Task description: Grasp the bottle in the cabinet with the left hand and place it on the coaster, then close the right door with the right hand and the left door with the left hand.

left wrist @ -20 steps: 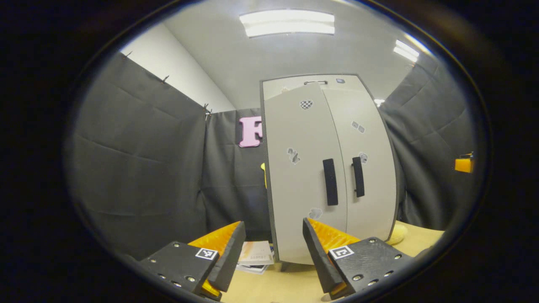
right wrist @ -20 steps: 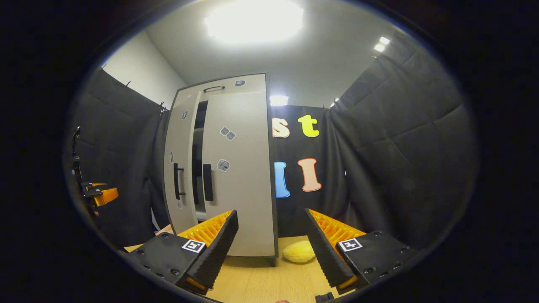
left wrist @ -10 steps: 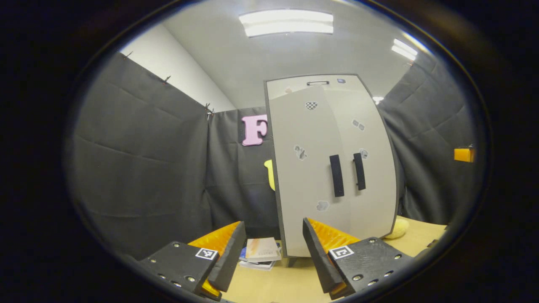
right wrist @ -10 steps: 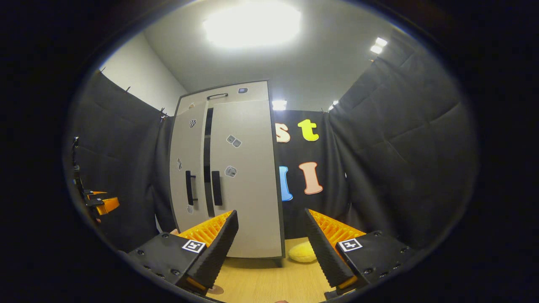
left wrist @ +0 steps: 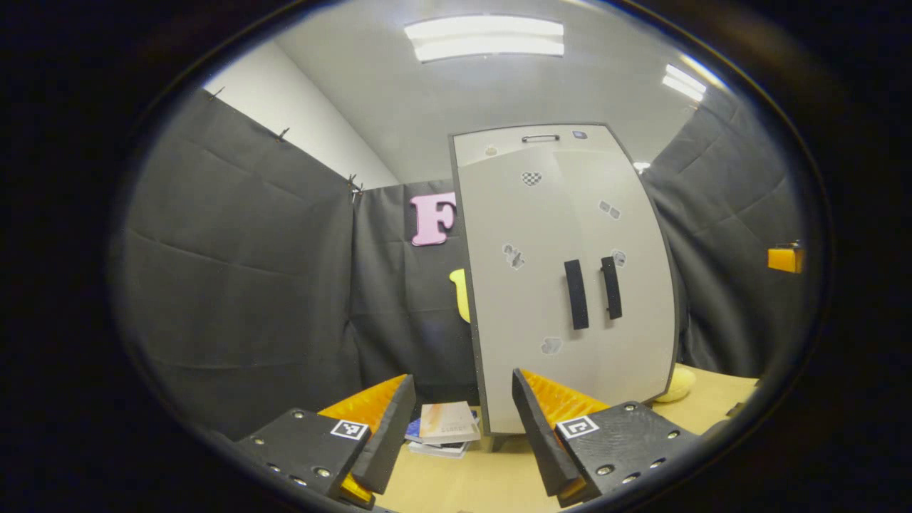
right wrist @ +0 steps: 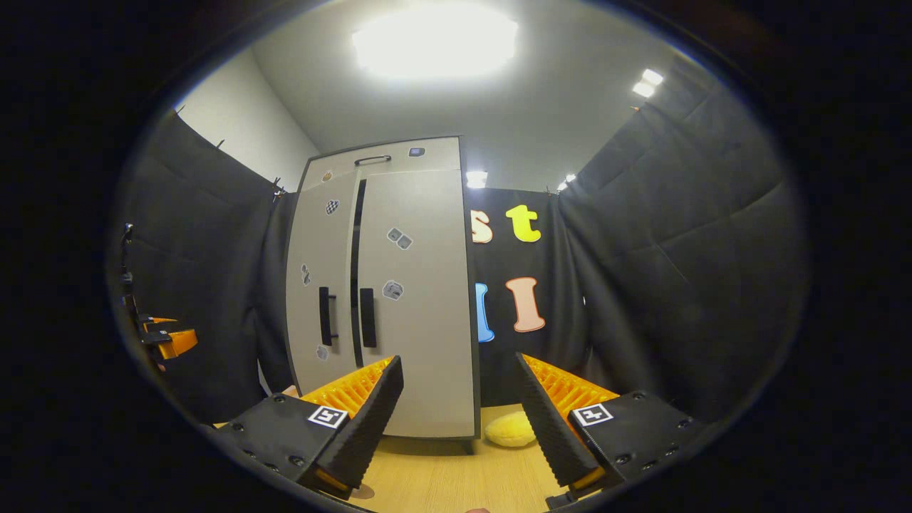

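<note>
My left gripper is spread wide with nothing between its fingers, held off the wooden table. Ahead of it, at about one o'clock in the left gripper view, stands the grey cabinet. From here its left door and right door look flush, the two black handles side by side near the middle seam. At the cabinet's foot, near six o'clock, a small stack of books lies on the table, just beside the cabinet's left edge. A yellow soft toy peeks out at four o'clock, at the cabinet's right corner.

My right gripper is also spread, holding nothing. In the right gripper view the cabinet sits at about eleven o'clock, and a thin dark gap shows between the doors, so the left one is not quite shut. The toy lies at six o'clock. I cannot see the bottle or coaster clearly.
</note>
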The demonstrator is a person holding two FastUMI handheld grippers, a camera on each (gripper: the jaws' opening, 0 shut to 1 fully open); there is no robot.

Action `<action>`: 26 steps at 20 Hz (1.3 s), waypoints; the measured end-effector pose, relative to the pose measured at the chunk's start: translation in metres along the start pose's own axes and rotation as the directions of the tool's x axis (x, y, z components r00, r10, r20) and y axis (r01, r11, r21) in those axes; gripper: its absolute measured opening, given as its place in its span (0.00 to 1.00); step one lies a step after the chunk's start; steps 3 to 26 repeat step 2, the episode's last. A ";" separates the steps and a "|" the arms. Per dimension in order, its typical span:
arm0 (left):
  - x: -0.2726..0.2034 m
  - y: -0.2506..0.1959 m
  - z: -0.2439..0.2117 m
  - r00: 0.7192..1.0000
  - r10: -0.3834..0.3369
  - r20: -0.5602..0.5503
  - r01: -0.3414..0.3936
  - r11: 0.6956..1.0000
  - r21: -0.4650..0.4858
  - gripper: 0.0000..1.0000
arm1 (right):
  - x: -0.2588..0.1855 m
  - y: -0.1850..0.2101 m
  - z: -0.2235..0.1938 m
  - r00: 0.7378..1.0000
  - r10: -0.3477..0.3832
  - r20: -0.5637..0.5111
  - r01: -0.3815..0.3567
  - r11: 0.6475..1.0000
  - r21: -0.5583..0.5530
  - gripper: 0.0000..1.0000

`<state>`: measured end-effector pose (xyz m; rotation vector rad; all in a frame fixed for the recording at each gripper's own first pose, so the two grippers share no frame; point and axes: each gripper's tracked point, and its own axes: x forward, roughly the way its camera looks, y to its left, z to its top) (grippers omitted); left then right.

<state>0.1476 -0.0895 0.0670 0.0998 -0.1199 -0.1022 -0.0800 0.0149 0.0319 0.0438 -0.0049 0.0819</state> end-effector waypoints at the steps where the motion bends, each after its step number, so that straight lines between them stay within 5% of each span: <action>1: 0.001 0.000 -0.001 1.000 0.003 -0.002 -0.003 1.000 -0.002 0.80 | 0.000 0.000 0.001 1.000 -0.002 0.002 0.002 1.000 -0.002 0.99; 26: 0.000 0.000 -0.001 1.000 0.005 -0.001 -0.005 1.000 -0.003 0.80 | 0.003 0.001 0.003 1.000 -0.003 0.002 0.003 1.000 -0.003 0.99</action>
